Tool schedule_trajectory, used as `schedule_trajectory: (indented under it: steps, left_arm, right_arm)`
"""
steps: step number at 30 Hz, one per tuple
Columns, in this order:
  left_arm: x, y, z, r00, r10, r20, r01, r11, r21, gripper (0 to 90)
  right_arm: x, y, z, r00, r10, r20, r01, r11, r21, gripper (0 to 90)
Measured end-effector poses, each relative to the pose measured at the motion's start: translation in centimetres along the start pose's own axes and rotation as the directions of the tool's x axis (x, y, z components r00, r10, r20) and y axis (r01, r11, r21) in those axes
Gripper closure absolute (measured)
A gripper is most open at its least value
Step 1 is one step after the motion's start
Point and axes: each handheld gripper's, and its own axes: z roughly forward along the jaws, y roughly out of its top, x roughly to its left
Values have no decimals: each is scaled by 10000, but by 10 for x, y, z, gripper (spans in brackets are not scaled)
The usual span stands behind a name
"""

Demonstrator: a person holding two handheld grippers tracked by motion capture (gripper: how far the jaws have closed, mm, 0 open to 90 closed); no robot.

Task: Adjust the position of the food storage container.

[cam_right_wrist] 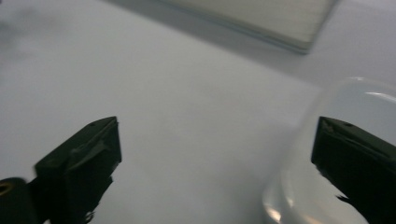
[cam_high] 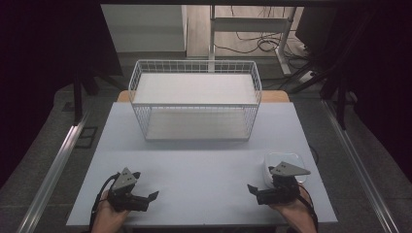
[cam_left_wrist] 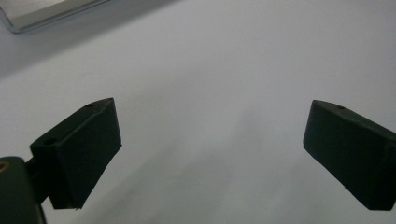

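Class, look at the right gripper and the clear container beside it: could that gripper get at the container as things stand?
Probably yes. The right gripper is open, and the clear container sits right beside it on the table, with nothing between them.

Dim room, grey floor [cam_high: 43, 145], white table [cam_high: 204, 165], cables on floor [cam_high: 252, 41].

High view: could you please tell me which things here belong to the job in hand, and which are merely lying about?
Likely part of the job:
clear plastic container, close beside the right gripper
left gripper, jaws wide apart over the table

Possibly just standing by:
white wire basket, at the table's far side
cables on the floor beyond
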Motion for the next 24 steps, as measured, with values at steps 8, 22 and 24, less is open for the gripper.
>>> schedule_trajectory:
  steps: [8, 22, 24]
  left_arm:
    - [1, 0, 1, 10000, -65, 63, 64, 9999, 121, 40]
    - [1, -1, 3, 9996, -221, 199, 217, 9996, 202, 45]
    - [2, -1, 3, 9995, -238, 210, 234, 9995, 208, 46]
  right_arm:
    - [-36, -5, -21, 9832, 1054, 1491, -946, 9925, -777, 290]
    - [-85, -16, -45, 9378, 1801, 2969, -1583, 9827, -961, 828]
    - [-92, -17, -46, 9261, 1945, 3233, -1729, 9804, -945, 873]
